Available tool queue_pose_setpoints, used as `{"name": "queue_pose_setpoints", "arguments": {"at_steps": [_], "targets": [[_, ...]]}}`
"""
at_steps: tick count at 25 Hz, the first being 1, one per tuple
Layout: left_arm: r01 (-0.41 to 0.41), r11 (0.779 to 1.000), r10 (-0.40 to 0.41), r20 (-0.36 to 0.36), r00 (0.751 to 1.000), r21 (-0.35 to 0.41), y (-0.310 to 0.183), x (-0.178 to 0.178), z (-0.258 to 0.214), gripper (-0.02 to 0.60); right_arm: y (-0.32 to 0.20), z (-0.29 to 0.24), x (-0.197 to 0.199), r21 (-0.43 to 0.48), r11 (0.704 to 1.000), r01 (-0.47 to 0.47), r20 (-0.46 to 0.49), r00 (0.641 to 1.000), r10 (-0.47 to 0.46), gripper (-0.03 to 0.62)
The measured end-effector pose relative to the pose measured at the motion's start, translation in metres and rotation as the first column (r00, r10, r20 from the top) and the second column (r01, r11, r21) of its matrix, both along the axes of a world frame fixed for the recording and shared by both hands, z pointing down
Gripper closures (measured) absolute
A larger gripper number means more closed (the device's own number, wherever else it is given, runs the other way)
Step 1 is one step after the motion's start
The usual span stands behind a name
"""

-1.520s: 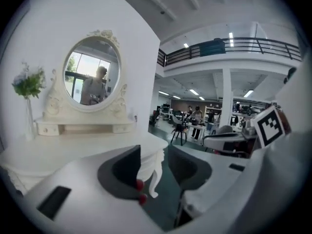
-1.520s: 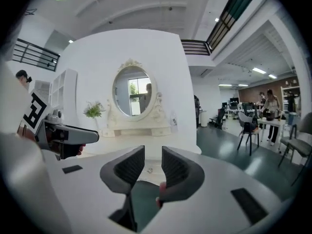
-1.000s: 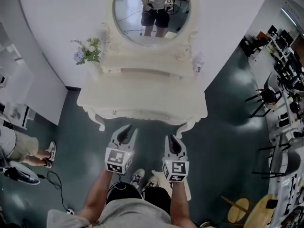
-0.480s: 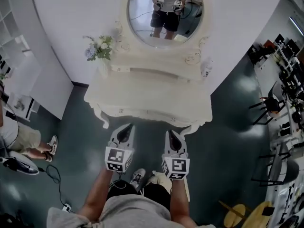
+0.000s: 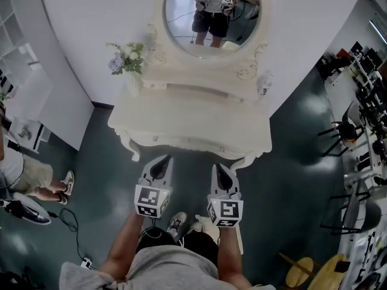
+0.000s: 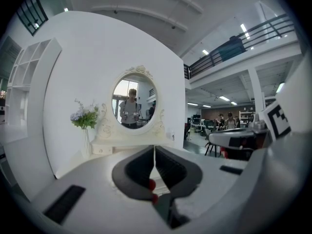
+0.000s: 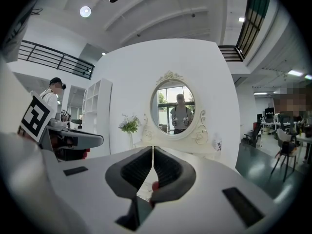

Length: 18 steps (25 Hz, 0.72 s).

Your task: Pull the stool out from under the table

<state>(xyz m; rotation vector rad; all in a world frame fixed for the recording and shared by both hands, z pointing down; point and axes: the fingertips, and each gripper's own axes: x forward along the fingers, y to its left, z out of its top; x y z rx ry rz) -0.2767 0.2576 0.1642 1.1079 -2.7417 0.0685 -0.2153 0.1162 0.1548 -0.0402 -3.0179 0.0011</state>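
Left tool (image 5: 162, 161): its two jaws are pressed together, with nothing between them. It is held out in front of the person, just before the front edge of the table (image 5: 181, 122).
Right tool (image 5: 218, 168): its jaws are pressed together too, and it holds nothing. It sits beside the left tool, a little apart from it.
Both tools: they point at the table and tip only a little bit down.
Stool (image 5: 207, 226): a cream piece that looks like the stool shows on the floor (image 5: 284, 180) by the person's shoes (image 5: 175, 223), under the right arm. The person's body hides most of it. It is apart from the table.
Table: cream, with curly legs, standing against a white wall.
Mirror (image 5: 208, 14): oval, at the back of the table. It shows the person holding up both tools.
Flowers (image 5: 126, 57): in a vase at the back left corner of the table.
Small bottle (image 5: 263, 84): at the back right corner.
Other person (image 5: 27, 177): at the left edge, well apart from the table.
Black chairs (image 5: 344, 128): far off on the right.
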Motion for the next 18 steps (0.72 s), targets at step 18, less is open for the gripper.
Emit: {"name": "queue_pose_setpoints", "arguments": {"at_steps": [18], "targets": [[-0.011,1.000,0.011,0.007,1.000,-0.015,-0.0048,0.0006,-0.0030,0.569,-0.0051,-0.0054,0.0026,-0.007,1.000,-0.017,0.008,1.000,0.017,0.571]]}}
